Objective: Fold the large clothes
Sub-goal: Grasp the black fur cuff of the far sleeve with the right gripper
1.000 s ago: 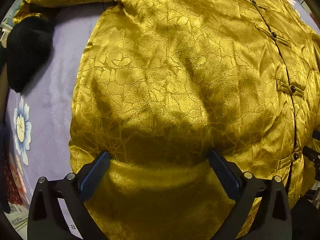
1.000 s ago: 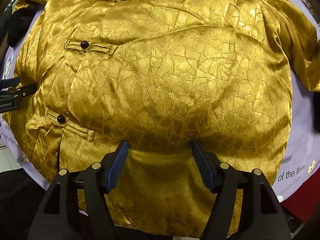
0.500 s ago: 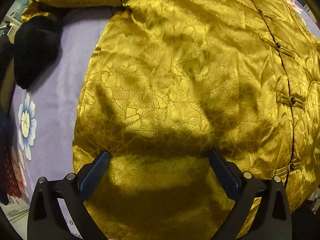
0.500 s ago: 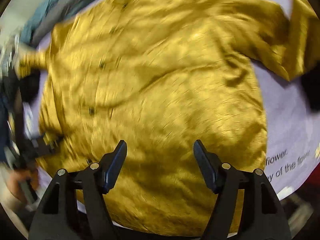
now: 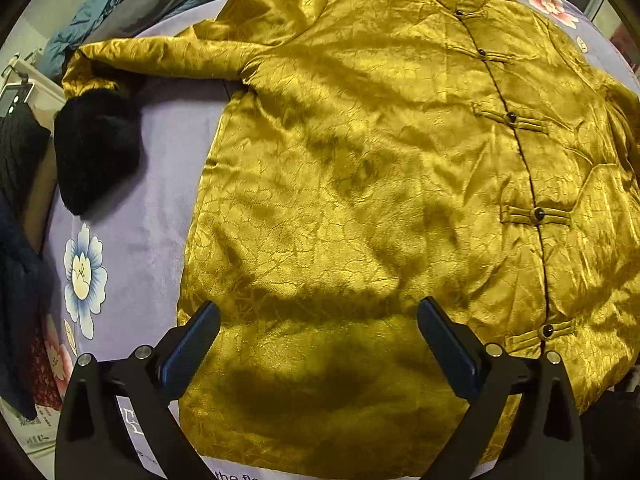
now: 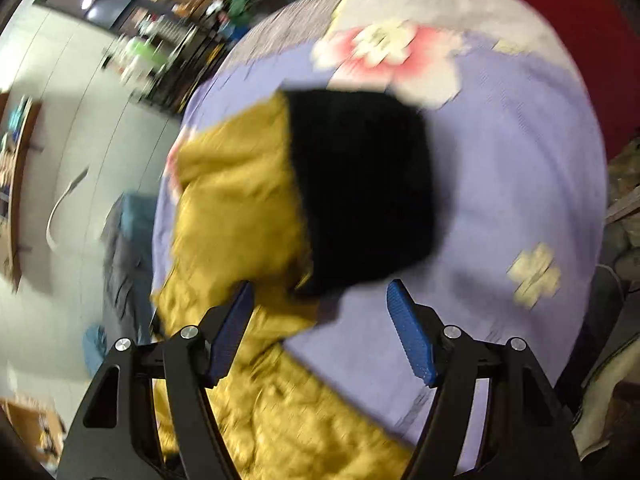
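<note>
A large gold brocade jacket (image 5: 360,184) with black knot buttons lies spread flat, front up, on a lilac flowered cloth (image 5: 160,184). Its left sleeve stretches out to a black fur cuff (image 5: 96,148). My left gripper (image 5: 318,320) hangs open above the jacket's lower hem, holding nothing. In the blurred right wrist view the other gold sleeve (image 6: 236,208) ends in a black fur cuff (image 6: 360,188). My right gripper (image 6: 320,296) stands open just above that cuff's near edge, with nothing between its fingers.
The lilac cloth (image 6: 500,184) bears pink and white flowers and ends near a red surface (image 6: 568,8). Blue and grey bedding (image 5: 92,12) lies beyond the far left corner. Dark clothing (image 5: 20,200) hangs at the left edge. Shelves and white floor show past the right sleeve.
My left gripper has risen, so more of the jacket shows. My right gripper swung away from the jacket's body, rolled, and now looks at the right sleeve's black cuff.
</note>
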A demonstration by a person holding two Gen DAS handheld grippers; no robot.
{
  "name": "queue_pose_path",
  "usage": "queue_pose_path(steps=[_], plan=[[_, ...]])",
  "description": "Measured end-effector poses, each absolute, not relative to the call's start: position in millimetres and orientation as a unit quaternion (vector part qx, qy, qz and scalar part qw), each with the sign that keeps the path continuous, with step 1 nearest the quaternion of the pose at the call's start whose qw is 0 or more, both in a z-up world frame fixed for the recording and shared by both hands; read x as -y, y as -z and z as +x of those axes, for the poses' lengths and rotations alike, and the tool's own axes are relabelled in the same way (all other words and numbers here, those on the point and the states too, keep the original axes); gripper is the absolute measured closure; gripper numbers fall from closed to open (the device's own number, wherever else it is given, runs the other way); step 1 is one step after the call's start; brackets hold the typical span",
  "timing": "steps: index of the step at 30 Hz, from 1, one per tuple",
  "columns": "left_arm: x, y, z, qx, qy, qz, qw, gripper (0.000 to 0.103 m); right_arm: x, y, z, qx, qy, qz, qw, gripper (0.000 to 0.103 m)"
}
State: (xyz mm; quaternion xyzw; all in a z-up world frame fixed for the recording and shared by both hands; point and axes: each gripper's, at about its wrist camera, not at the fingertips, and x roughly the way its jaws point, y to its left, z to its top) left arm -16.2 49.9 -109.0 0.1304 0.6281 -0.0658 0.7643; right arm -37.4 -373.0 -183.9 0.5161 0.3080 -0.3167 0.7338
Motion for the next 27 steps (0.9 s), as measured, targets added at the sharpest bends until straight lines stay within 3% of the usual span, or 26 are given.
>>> queue_pose_path(steps=[6, 7, 9, 10, 12, 19, 22, 23, 25, 26, 27], plan=[[-35, 88, -26, -0.629, 0.067, 0.139, 0.762, 0.006, 413, 207, -32, -0.292, 0.296, 0.533, 0.737, 0.038], [-33, 86, -26, -0.629, 0.067, 0.143, 0.761, 0.006, 416, 209, -30, -0.292, 0.292, 0.531, 0.74, 0.044], [-28, 85, -26, -0.631, 0.066, 0.147, 0.759, 0.006, 419, 210, -23, -0.3, 0.283, 0.525, 0.744, 0.076], [-25, 84, -28, -0.632, 0.066, 0.149, 0.758, 0.006, 422, 206, -21, -0.302, 0.274, 0.517, 0.753, 0.086], [-23, 87, -29, -0.633, 0.066, 0.15, 0.757, 0.006, 426, 191, -13, -0.311, 0.274, 0.484, 0.771, 0.096], [-4, 82, -19, -0.625, 0.084, 0.145, 0.762, 0.006, 478, 65, -33, -0.303, 0.36, 0.265, 0.842, 0.098], [10, 79, -19, -0.624, 0.098, 0.141, 0.762, 0.006, 495, 46, -26, -0.352, 0.328, 0.214, 0.85, 0.098], [14, 78, -20, -0.623, 0.103, 0.142, 0.762, 0.006, 498, 47, -19, -0.375, 0.312, 0.208, 0.848, 0.095], [23, 76, -23, -0.623, 0.111, 0.153, 0.759, 0.006, 499, 55, -17, -0.391, 0.319, 0.203, 0.839, 0.072], [26, 76, -25, -0.622, 0.113, 0.159, 0.759, 0.006, 500, 62, -19, -0.396, 0.321, 0.212, 0.834, 0.034], [29, 74, -28, -0.619, 0.116, 0.167, 0.759, 0.006, 498, 70, -25, -0.391, 0.322, 0.229, 0.831, 0.023]])
